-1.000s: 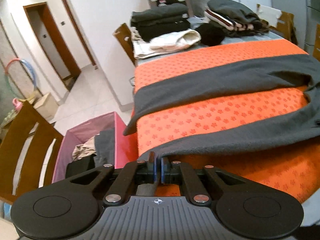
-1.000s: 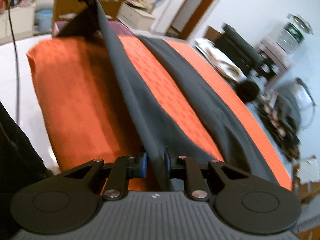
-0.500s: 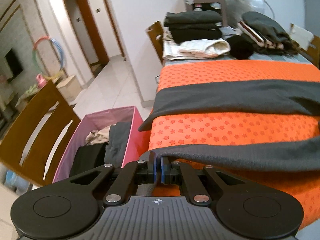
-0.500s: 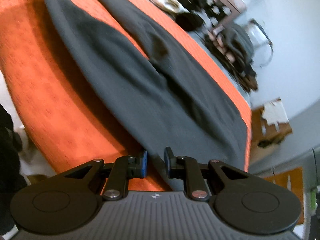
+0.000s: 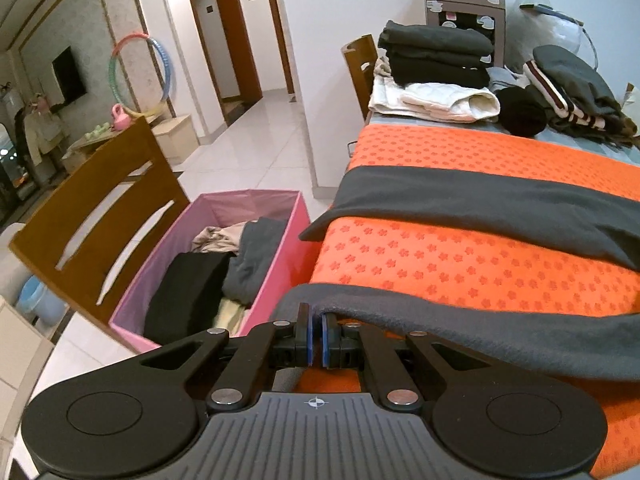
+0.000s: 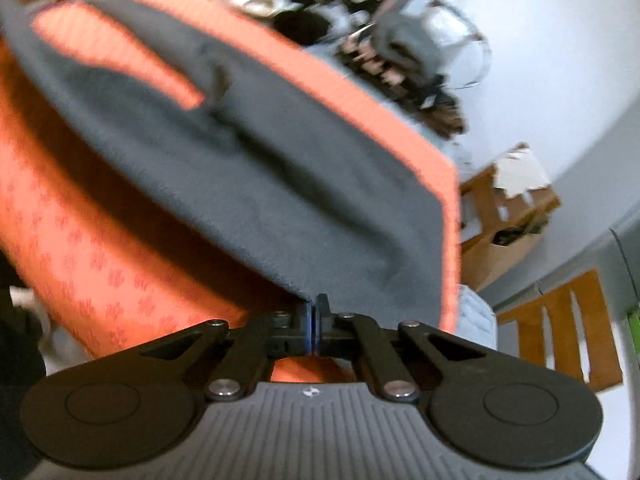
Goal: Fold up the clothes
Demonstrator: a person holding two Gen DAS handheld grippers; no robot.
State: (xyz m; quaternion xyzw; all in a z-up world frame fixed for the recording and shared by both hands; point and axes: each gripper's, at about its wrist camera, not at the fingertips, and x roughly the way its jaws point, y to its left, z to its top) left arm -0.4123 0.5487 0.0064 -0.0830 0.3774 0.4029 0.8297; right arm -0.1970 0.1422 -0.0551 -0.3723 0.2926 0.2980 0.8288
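The left gripper (image 5: 316, 334) is pressed together on the hem of one leg of a pair of dark grey trousers (image 5: 480, 204), the cloth being pinched between the blue pads at the near corner of the table. The right gripper (image 6: 314, 326) has just been closing, and its jaws are now seen pinched on the near edge of the same trousers (image 6: 280, 176) at the wider, waist end, though that view is blurred. The trousers are spread lengthwise over an orange mat (image 5: 460, 256) printed with small flowers, the two legs lying apart with a strip of mat between them. Beyond the mat, folded dark garments (image 5: 436, 54) are stacked on a white quilted one (image 5: 448, 102). Beside the table, on the floor, a pink fabric bin (image 5: 276, 256) holding loose clothes is seen, with a wooden chair (image 5: 104, 208) next to it.
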